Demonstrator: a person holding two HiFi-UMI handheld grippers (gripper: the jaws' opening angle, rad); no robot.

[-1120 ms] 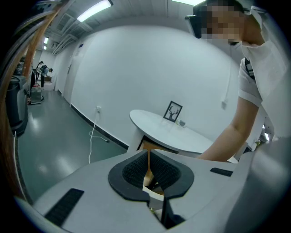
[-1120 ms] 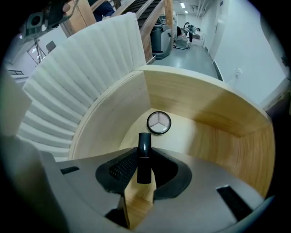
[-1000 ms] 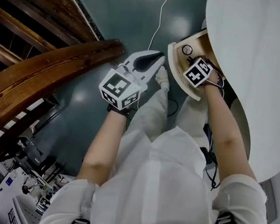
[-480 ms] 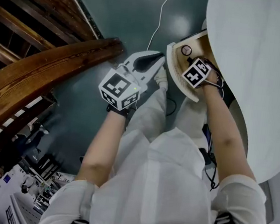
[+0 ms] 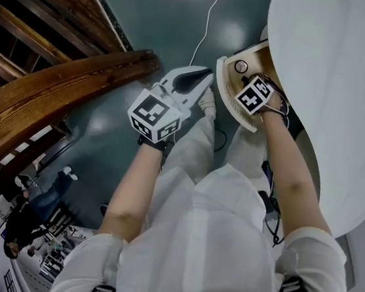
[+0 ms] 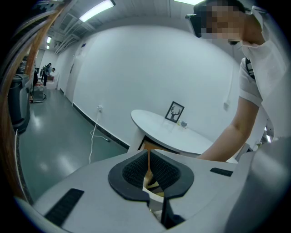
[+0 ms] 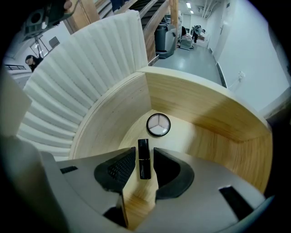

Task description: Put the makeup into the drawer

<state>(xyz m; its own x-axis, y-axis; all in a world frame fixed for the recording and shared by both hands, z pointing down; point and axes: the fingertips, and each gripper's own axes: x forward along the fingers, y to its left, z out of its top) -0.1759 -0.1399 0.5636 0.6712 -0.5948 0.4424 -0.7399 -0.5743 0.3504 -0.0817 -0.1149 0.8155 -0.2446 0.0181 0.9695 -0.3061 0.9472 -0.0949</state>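
Dark green floor is filling the upper middle of the head view, with a white cable trailing down it and a wooden beam slanting across the left. A round white table is taking up the upper right. The person in white is filling the bottom and reaching both arms upward in the frame. Under the table edge, a curved wooden drawer is standing open at upper centre. In the right gripper view its pale walls are curving round the middle, and a ribbed white panel is rising at upper left. The left gripper is hanging over the floor just left of the drawer. Its jaws are resting nearly together, with only a thin slit between the pads and nothing in it. The right gripper is pointing steeply down into the drawer. Its jaws have just been opening, and both are now standing clear of the black lipstick, which is lying released on the drawer floor between them with a gap on each side. A round compact is lying on the drawer floor just beyond the lipstick, apart from it, and is also showing at the drawer's upper end in the head view.
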